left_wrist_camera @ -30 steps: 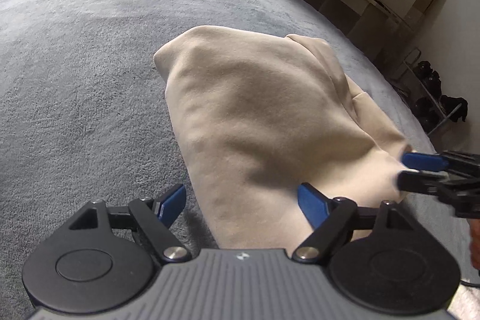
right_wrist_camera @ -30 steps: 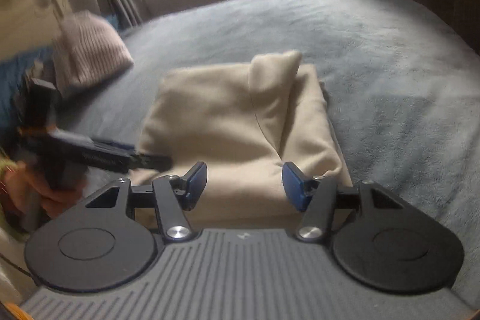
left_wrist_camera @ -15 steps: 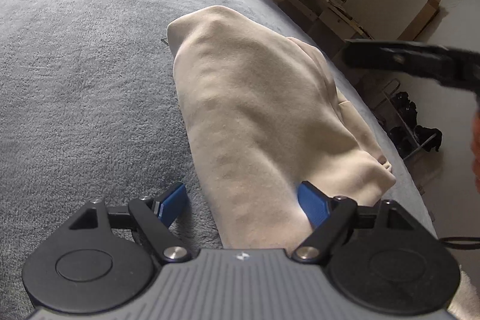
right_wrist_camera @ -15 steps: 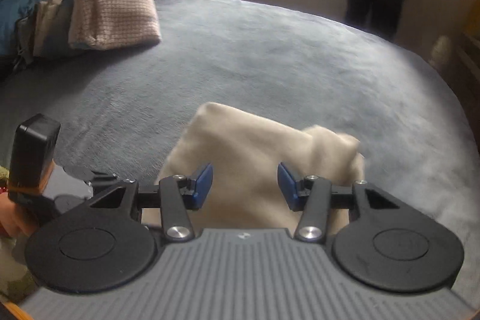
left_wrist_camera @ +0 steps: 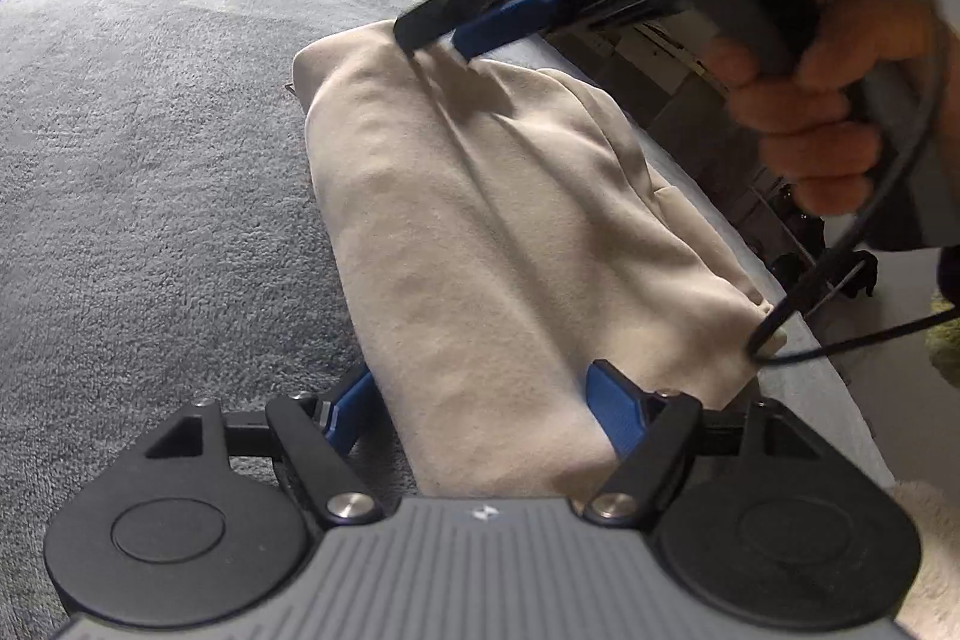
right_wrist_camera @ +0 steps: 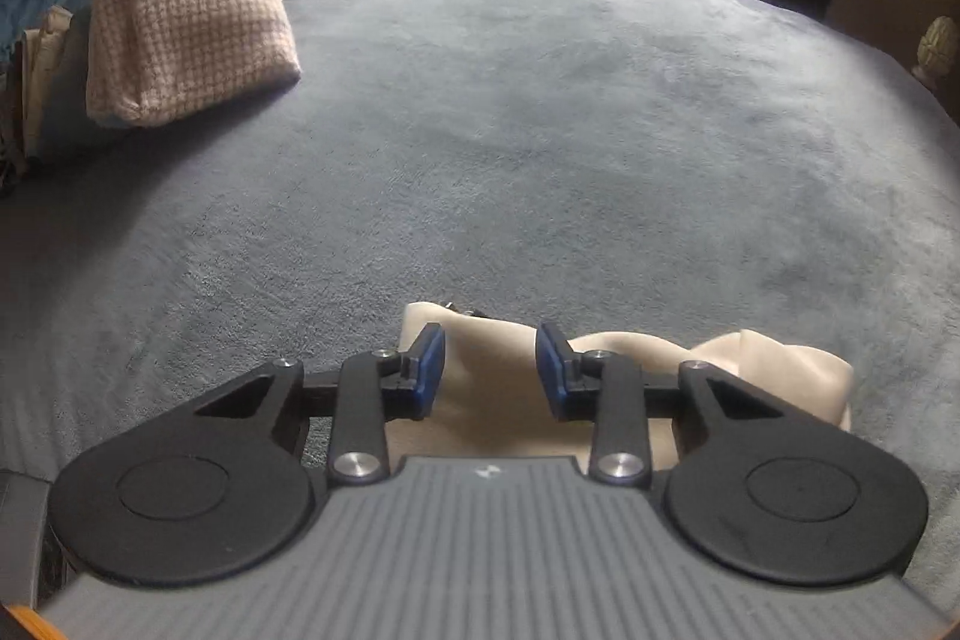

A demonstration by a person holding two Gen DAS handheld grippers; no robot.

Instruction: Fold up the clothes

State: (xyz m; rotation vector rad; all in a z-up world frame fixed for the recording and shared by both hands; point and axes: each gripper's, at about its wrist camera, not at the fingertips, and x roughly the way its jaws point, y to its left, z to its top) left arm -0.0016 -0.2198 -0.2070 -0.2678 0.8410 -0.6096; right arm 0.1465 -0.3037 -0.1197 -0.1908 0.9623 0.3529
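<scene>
The cream garment (left_wrist_camera: 480, 232) lies on the grey bed (left_wrist_camera: 150, 160) as a long, partly folded strip, and its long axis runs straight away from the left hand-held gripper (left_wrist_camera: 480, 400) toward the right hand-held gripper (left_wrist_camera: 444, 34) at the far end. That line is what the next move appears to turn on: one gripper at each short end, so either end can be carried over onto the other along that axis.

The left hand-held gripper sits at the near end with its jaws wide apart, straddling the cloth; the left pad lies at the garment's left edge and the right pad on top of the fabric, and nothing is pinched. Its jaws have just been closing a little, with cloth between them.

In its own view the right hand-held gripper (right_wrist_camera: 491, 370) points steeply down over the far short edge of the garment (right_wrist_camera: 630, 358) (the bed beyond it is bare up to a folded knit piece (right_wrist_camera: 186, 10)). Its jaws have just been closing and stand partly apart with a ridge of cloth between them; the pads do not look pressed onto it yet.

The right one is the nearer to a grasp, so the far end looks likely to be lifted first, toward the left.
</scene>
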